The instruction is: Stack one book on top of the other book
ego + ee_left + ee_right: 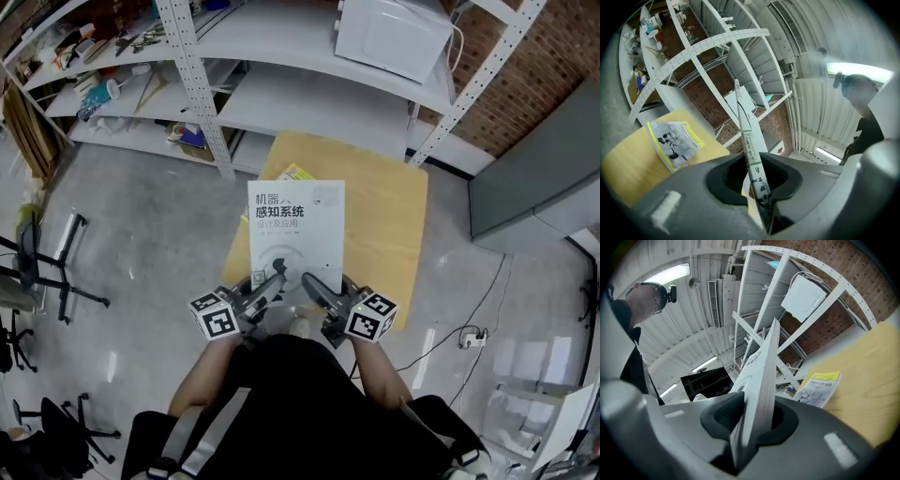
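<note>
**Room.** Workshop with a grey concrete floor. Metal shelving stands beyond the yellow book, with a white microwave on one shelf and a brick wall behind.

**Bench**. Pale wood top under the yellow book. Nothing else shows on it.

**Yellow book**. It lies flat on the bench, cover up. In the head view only a corner shows past the far edge of the white book. It is judged to be the base of the stack, which is why it lies flat and you leave it alone.

**White book**. It is in the air, above the yellow book and nearer to you, cover up and roughly level. You carry it by its near edge, one gripper at each corner. A two-point hold is judged to keep it level and stop it swinging or fanning open. Both gripper views show the yellow book ahead and apart from it, so there is no contact and the stacking is not yet done.

**Left gripper**. Its jaws stand only narrowly apart, clenched on the white book at the corner by its spine. The printed spine runs up between them.

**Right gripper**. Its jaws stand equally narrow, clenched on the white book's other near corner. The page block sits between the pads.

**Next.** You will likely need to bring the white book over the yellow book, square the edges and lower it flat before you let go.
</note>
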